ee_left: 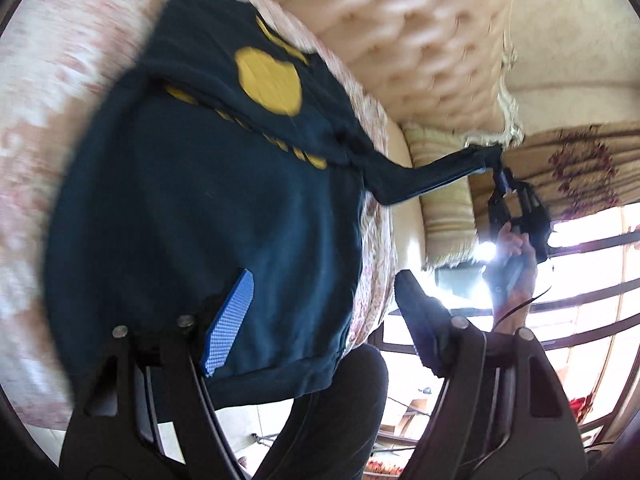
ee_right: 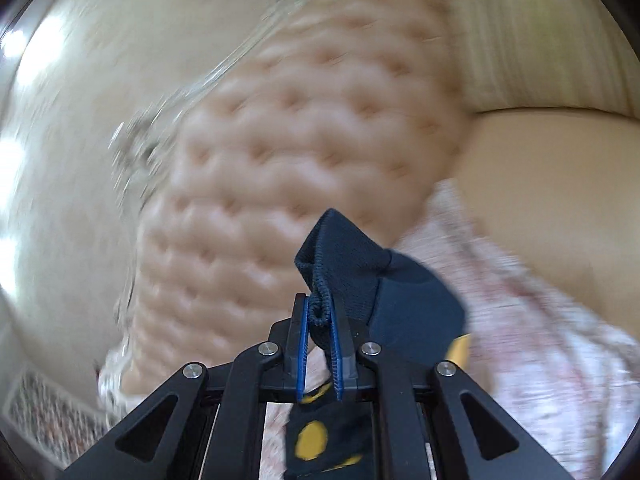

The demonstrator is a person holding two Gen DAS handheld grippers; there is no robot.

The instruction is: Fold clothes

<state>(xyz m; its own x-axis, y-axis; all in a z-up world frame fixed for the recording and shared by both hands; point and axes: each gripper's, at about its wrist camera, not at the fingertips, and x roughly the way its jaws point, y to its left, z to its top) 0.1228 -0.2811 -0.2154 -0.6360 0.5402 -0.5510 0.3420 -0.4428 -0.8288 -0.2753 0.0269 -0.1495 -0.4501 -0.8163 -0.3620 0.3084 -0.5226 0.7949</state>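
Here the navy sweatshirt lies on the bed, hem at its near edge; the right claw clamps the sleeve cuff, stretched rightward off the bed, while the left claw gapes empty near the hem.

bed | pink floral cover | navy sweatshirt lying on it, partly folded

A cream tufted headboard stands behind a bed with a pink-and-white patterned bedspread. A barred window admits bright daylight beside striped floral curtains.
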